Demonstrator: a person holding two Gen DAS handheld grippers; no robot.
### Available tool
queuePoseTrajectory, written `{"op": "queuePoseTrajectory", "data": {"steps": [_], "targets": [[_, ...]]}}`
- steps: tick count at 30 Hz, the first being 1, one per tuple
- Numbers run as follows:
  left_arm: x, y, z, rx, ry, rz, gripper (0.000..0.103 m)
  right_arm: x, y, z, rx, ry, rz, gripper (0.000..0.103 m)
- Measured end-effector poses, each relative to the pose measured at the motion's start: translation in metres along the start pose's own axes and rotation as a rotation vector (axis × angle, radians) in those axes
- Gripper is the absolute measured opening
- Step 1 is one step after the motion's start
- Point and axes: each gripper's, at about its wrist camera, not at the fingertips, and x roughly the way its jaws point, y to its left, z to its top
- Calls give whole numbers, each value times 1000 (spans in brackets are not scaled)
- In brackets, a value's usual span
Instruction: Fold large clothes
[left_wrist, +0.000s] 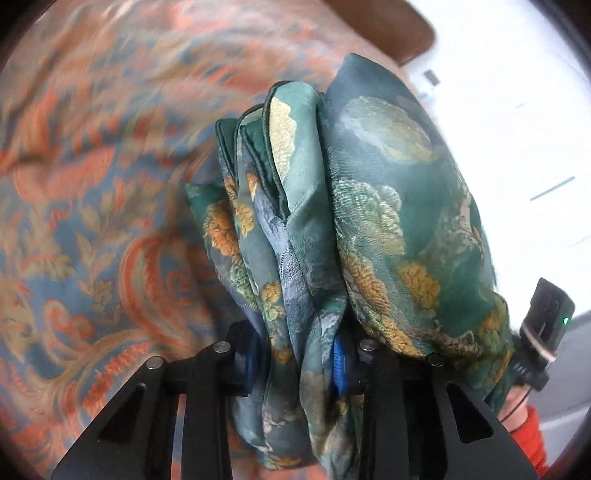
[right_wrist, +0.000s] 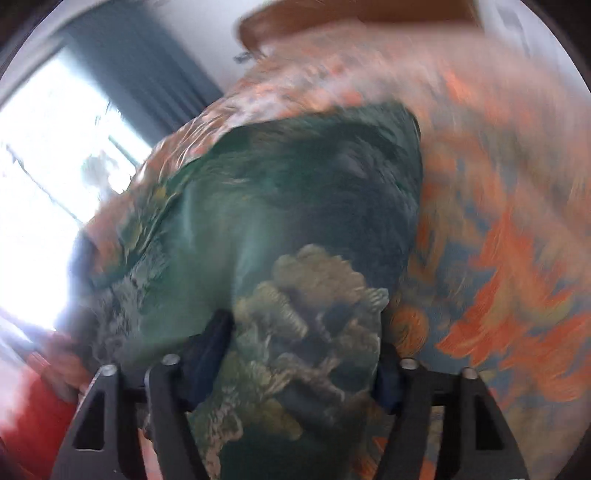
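A large green garment (left_wrist: 332, 206) with gold and blue floral print is bunched in several folds between the fingers of my left gripper (left_wrist: 299, 354), which is shut on it. In the right wrist view the same green garment (right_wrist: 295, 258) fills the middle and passes between the fingers of my right gripper (right_wrist: 303, 365), which is shut on it. The cloth hides the fingertips in both views. The right wrist view is blurred by motion.
An orange and blue paisley bedspread (left_wrist: 92, 221) lies under the garment and also shows in the right wrist view (right_wrist: 498, 240). A brown headboard (left_wrist: 388, 26) stands at the far edge. A bright window with a dark curtain (right_wrist: 147, 74) is at the left. The other gripper's body (left_wrist: 543, 325) shows at the right.
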Motion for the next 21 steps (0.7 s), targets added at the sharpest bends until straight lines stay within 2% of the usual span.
{"op": "queuePoseTrajectory", "data": {"steps": [1, 5, 9, 13, 15, 17, 19, 21], "targets": [[-8, -11, 5, 24, -16, -9, 30, -12, 14, -3, -61, -38, -31, 61], [-25, -50, 35, 91, -79, -4, 30, -42, 36, 3, -133, -155, -55, 61], [-25, -72, 86, 106, -139, -11, 30, -58, 28, 38, -127, -267, -60, 61], [-3, -80, 133, 133, -172, 23, 31, -45, 11, 83, -112, -322, -73, 61], [23, -71, 138, 141, -162, 52, 35, -33, -2, 98, -85, -333, -77, 61], [53, -55, 143, 123, -123, 100, 44, -15, -24, 107, -41, -318, -80, 61], [88, -26, 138, 63, -63, 181, 50, 14, -54, 108, 42, -247, -75, 65], [86, -6, 121, 21, -71, 132, 56, 42, -81, 101, 145, -149, -85, 72]]}}
